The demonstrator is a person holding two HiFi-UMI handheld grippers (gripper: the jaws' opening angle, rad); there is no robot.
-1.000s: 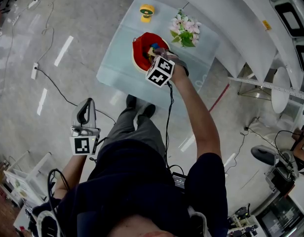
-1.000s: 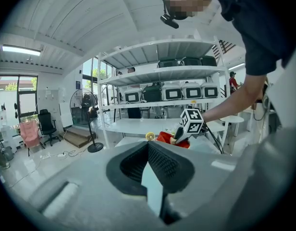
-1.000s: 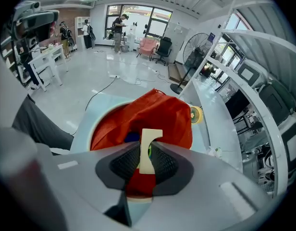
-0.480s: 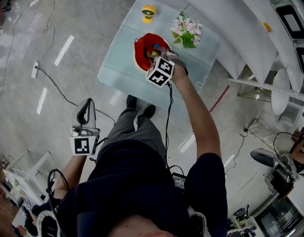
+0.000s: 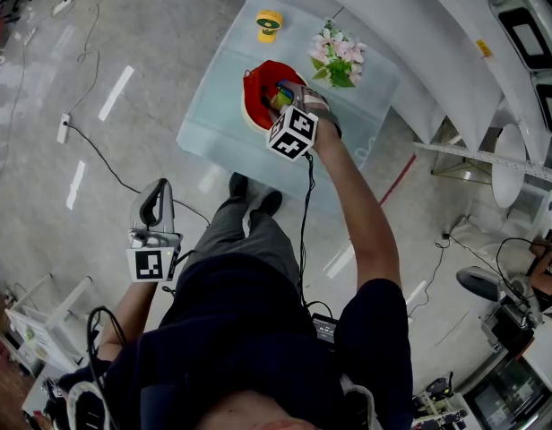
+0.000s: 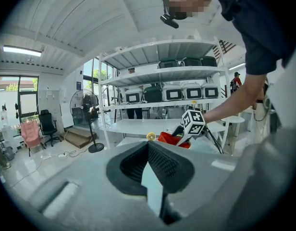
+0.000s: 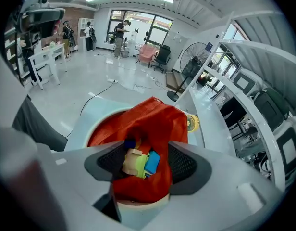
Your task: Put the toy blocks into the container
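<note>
A red container (image 5: 255, 86) stands on the pale table (image 5: 213, 119); it fills the right gripper view as a red bag (image 7: 155, 117). Inside lie a tan block (image 7: 131, 161), a green block (image 7: 140, 168) and a blue block (image 7: 153, 161). My right gripper (image 5: 282, 95) hangs over the container's mouth, pointing steeply down. Its jaws have just been opening and now stand open (image 7: 141, 163); the blocks show in the gap, but neither pad presses on them. My left gripper (image 5: 157, 191) is held low beside the person's leg, far from the table, jaws together (image 6: 148, 146) with nothing in them.
A yellow toy (image 5: 268, 23) and a bunch of flowers (image 5: 337, 55) also stand on the table. White curved counters (image 5: 437, 34) run behind it. Cables (image 5: 97, 150) trail over the floor at the left. A standing fan (image 6: 85, 110) and white shelving (image 6: 162, 81) are further off.
The right gripper's jaws have parted over the red container, and coloured blocks now show inside it. Its marker cube has shifted slightly. The left gripper has stayed where it was.
</note>
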